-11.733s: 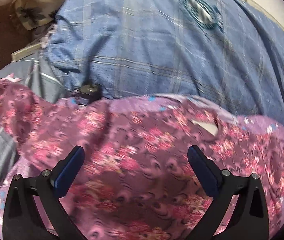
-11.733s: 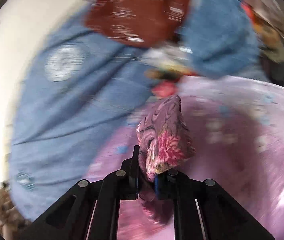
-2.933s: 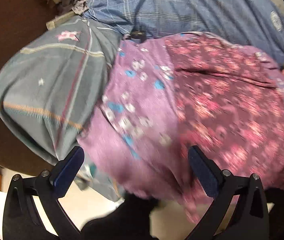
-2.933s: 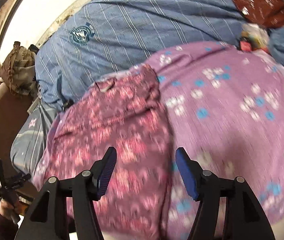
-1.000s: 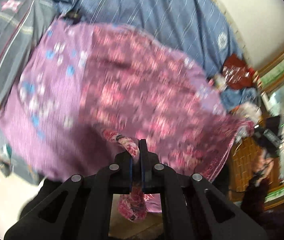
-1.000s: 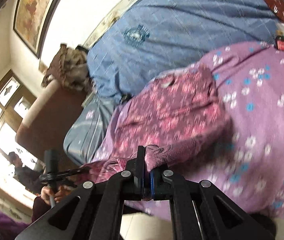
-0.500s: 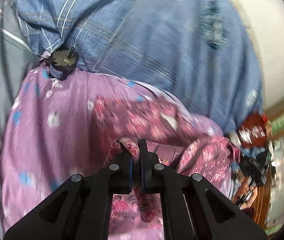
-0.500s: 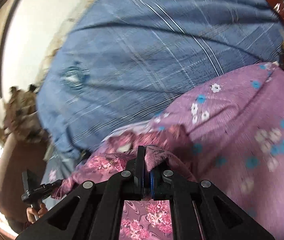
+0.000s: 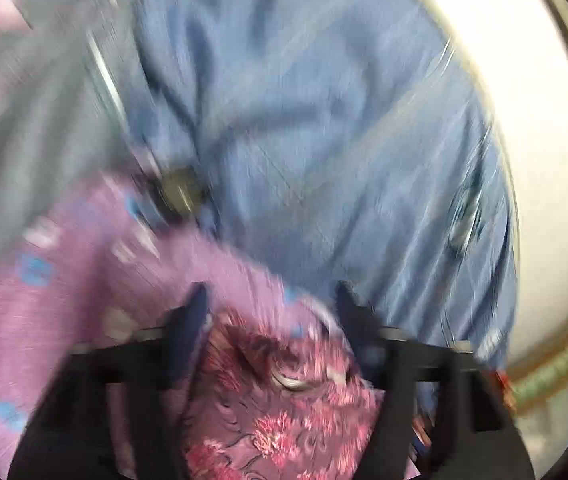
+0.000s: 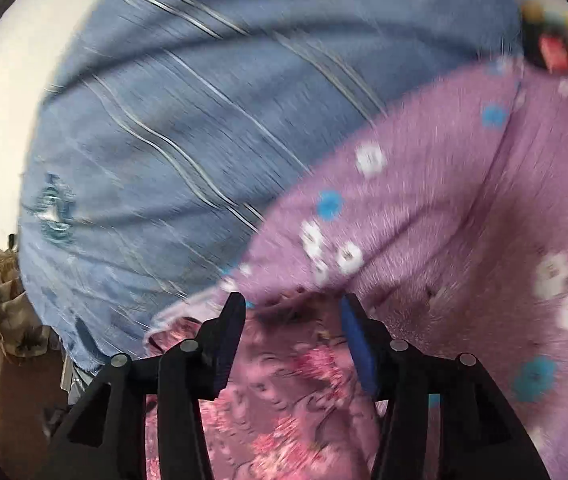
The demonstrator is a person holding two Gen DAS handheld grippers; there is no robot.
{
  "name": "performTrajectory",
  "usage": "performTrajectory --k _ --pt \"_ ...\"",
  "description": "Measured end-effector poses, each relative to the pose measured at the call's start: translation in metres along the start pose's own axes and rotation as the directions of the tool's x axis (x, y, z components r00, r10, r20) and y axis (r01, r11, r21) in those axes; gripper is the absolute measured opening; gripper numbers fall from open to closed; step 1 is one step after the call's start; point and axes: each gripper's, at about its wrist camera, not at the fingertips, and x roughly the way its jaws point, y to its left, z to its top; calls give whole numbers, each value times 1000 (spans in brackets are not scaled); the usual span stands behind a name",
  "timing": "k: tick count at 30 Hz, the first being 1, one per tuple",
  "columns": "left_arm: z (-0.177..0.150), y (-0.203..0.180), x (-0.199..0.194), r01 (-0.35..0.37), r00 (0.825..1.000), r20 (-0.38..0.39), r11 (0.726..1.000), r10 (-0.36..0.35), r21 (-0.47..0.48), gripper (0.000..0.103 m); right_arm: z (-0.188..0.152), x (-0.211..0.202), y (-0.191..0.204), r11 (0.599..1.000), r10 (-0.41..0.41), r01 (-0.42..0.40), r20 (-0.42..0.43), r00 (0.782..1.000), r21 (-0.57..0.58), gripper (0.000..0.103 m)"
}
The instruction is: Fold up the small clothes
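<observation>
The dark floral garment (image 10: 284,412) lies bunched on the lilac flowered sheet (image 10: 464,216), in front of the blue plaid quilt (image 10: 188,100). Both the left gripper (image 9: 272,312) and right gripper (image 10: 290,312) have fingers apart, nothing clamped (both views blurry). Looks like a fold just laid; next is probably smoothing and re-gripping an edge.

No readable text, brand, number or sign was found in either view. A round teal emblem (image 10: 54,210) was printed on the blue striped cover (image 10: 212,92), but motion blur left any lettering in it illegible. The same kind of emblem (image 9: 464,220) in the left wrist view was smeared beyond reading.
</observation>
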Motion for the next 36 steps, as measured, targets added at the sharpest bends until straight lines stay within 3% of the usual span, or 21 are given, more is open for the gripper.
performTrajectory --k 2,4,7,11,15,17,20,24,29,33,36 --pt "-12 -14 -26 -38 999 7 999 38 37 75 -6 -8 28 995 25 -26 -13 1000 -92 53" --pt "-33 -21 -39 -51 998 -26 998 52 41 77 -22 -1 69 977 30 -48 -87 996 -209 52" --pt "-74 -28 -34 -76 990 -112 995 83 61 77 -55 21 119 950 42 -102 -201 979 -294 48" --pt "-111 -24 -8 -181 955 -208 970 213 163 77 -102 63 169 916 4 -139 -337 941 -377 42" --pt "-114 -15 8 -248 927 -240 950 289 188 77 -138 118 198 905 -39 -162 -458 888 -393 40" --pt "-113 -16 14 -272 918 -233 938 320 215 77 -148 153 203 913 -97 -119 -491 866 -391 40" --pt "-113 -16 24 -289 902 -255 926 348 244 77 -142 202 218 897 -176 -31 -422 889 -441 34" --pt "-108 -10 26 -306 897 -260 926 358 221 77 -97 206 214 943 -115 26 -251 961 -332 38" --pt "-102 -7 15 -314 901 -243 926 360 208 77 -74 136 184 953 -50 -9 -187 981 -304 39" --pt "-108 -15 11 -299 907 -219 915 360 270 77 -67 64 128 953 -110 60 -154 982 -297 39" --pt "-115 -19 20 -309 896 -214 893 389 326 77 -69 38 90 949 -166 105 -187 968 -298 39"
